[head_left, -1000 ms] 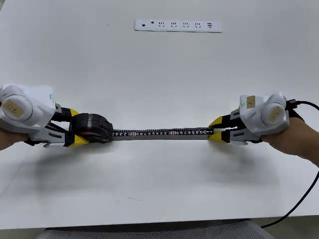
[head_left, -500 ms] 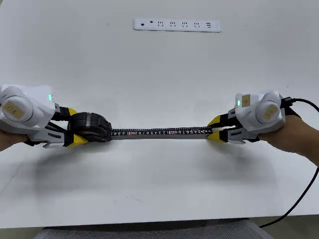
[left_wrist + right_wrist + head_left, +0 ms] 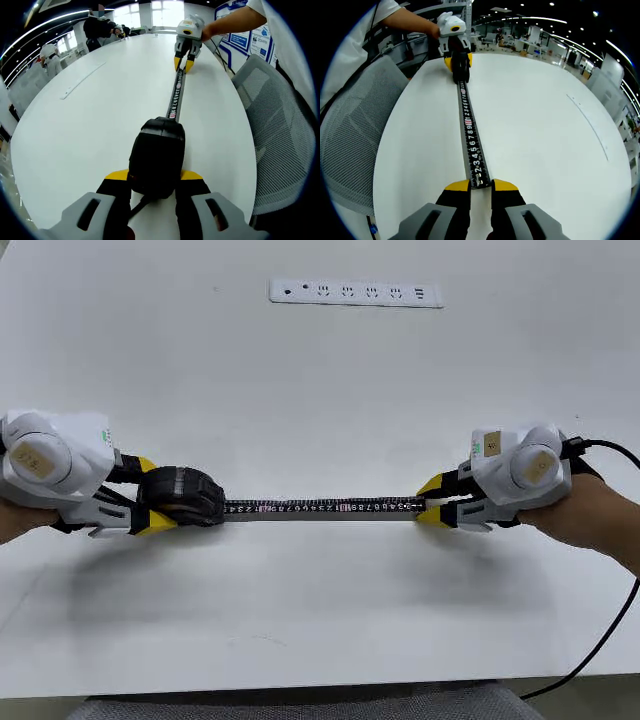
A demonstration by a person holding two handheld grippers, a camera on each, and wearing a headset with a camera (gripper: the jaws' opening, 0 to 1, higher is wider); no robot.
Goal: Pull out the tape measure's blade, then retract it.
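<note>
- Two grippers sit low over the white table, well apart.
- Clamped around the black tape measure case is the left gripper.
- Pinching the blade by its tip is the right gripper; the blade stretches along the table between them.
- Beyond lies a power strip.

Head view looks down; gripper views apparently face along shared blade.

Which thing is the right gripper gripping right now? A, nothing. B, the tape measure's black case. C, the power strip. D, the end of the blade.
D: the right gripper has its jaws pinched on the end of the blade, while the left gripper holds the black case.
</note>
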